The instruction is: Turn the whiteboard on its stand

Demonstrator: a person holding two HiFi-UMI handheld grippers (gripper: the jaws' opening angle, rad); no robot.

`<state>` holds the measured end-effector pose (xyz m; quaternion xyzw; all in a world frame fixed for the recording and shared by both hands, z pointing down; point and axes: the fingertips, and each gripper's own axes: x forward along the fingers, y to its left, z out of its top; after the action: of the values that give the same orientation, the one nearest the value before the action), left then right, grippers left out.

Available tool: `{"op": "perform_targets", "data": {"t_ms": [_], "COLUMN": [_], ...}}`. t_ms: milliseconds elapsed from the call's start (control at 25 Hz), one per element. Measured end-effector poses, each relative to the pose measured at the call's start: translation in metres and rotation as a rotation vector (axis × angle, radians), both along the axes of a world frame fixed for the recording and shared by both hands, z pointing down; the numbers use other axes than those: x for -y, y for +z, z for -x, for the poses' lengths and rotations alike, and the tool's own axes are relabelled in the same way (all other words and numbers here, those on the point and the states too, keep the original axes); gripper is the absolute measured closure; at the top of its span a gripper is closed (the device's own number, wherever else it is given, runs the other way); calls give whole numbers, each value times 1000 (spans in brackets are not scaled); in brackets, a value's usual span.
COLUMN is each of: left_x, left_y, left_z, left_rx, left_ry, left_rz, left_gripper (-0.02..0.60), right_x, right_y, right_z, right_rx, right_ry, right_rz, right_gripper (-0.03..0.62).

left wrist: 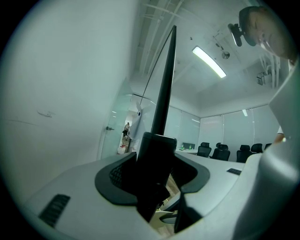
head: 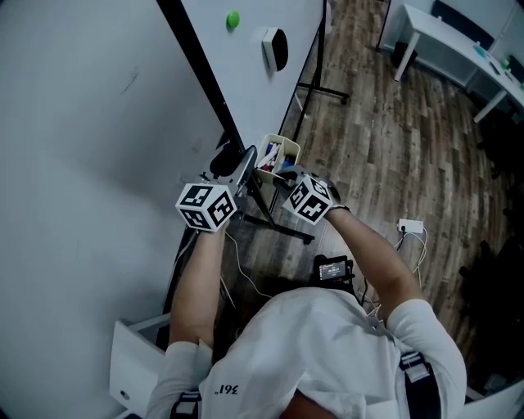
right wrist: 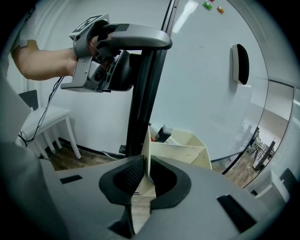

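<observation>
Grippers clamped at the edge of the whiteboard.

Head view: wood floor spreads right of the right gripper, a pale wall left of the left gripper; green magnet and eraser sit on the board well ahead; both forearms reach forward side by side. Left gripper view: jaws, spread wide, press on the stand's black upright rising just ahead. Right gripper view: jaws, nearly together, pinch the thin wall of the cream tray, the upright just left of it.

A white desk stands on wood-plank floor; strip light overhead.
</observation>
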<state>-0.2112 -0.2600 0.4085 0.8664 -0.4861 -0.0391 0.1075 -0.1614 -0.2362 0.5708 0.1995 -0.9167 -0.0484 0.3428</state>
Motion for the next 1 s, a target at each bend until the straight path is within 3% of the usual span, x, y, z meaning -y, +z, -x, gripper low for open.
{"op": "perform_targets", "data": {"t_ms": [240,1000], "left_x": [21,61], "left_y": [-30,3], "left_z": [-29,-29], "left_rx": [15,-5], "left_ry": [-5,-9], "left_rz": [8,27], "left_gripper": [367,367], "right_x": [22,63], "right_y": [-30,3], "right_z": [-26,-29], "right_rx": [11,-23], "right_ry": [-3,15], "right_rz": [0,6], "right_gripper": [537,537]}}
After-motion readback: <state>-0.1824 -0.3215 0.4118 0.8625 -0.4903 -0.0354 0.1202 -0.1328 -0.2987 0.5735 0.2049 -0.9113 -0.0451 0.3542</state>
